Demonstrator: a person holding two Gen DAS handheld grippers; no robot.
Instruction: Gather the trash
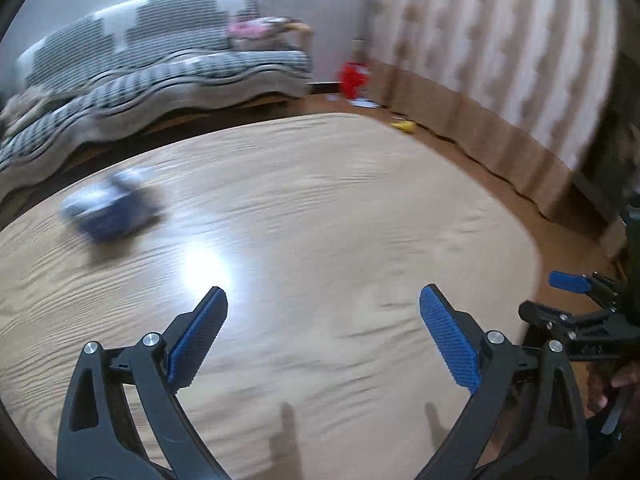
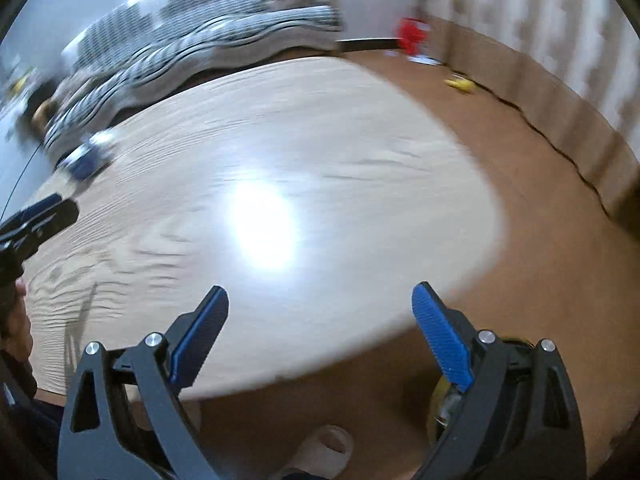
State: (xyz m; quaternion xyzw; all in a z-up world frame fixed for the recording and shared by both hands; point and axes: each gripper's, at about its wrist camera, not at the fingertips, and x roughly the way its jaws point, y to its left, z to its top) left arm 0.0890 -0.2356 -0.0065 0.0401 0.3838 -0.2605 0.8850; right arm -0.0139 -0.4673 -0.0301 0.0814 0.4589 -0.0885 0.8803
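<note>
Trash item: a blue-and-white object [image 1: 112, 210] lies on the far left of the tabletop [image 1: 320, 220], too smeared by motion blur to tell whether it is a box, a bag or a wrapper; nothing about its contents can be made out.
Left claw: the left claw [image 1: 322, 334] hangs over the near middle of the tabletop, tilted downward, its blue pads spread wide with only bare wood between them.
Right claw: the right claw [image 2: 320, 332] is likewise spread wide and empty, pointing down over the near right edge of the tabletop, partly above the brown floor [image 2: 540, 240].
Hands: fingers [image 1: 608, 388] of the person's hand show at the right edge of the left view, behind the right claw's frame.
Surroundings: a striped sofa [image 1: 160, 64] stands beyond the tabletop; a red object [image 1: 354, 74] and a small yellow one [image 1: 404, 126] lie on the floor by the curtain [image 1: 500, 60].
Hard to read: both views are blurred; a yellowish thing [image 2: 444, 404] behind the right claw's right finger is mostly hidden.
</note>
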